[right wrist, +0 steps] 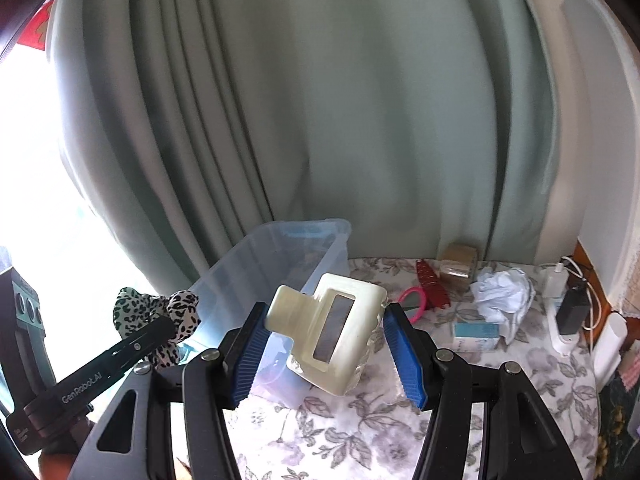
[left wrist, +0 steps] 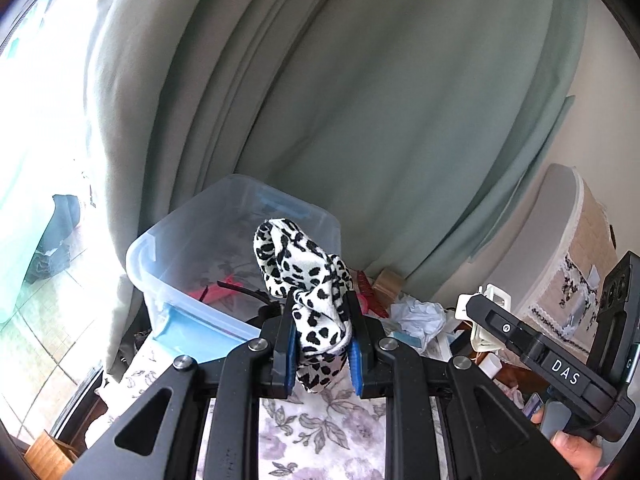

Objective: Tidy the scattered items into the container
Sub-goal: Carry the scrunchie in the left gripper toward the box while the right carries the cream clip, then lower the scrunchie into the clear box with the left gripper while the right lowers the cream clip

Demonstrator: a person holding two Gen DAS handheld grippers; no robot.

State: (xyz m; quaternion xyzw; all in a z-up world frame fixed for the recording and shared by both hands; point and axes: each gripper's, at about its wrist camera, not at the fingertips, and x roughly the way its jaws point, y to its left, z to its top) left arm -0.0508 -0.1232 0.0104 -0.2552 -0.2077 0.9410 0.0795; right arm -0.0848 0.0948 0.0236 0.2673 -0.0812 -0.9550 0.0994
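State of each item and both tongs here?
Left tongs: shut on leopard-print fabric scrunchie.
Right tongs: shut on cream plastic claw hair clip.
Clear plastic storage bin: open, lidless.
White paper: crumpled, on table.

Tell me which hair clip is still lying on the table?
The red hair clip, beside the pink mirror. The cream hair clip is held in the right gripper.

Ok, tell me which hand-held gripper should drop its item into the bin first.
Left, probably: the left hand-held gripper holds the leopard scrunchie right at the clear bin, while the right hand-held gripper's cream hair clip sits nearer the bin's corner.
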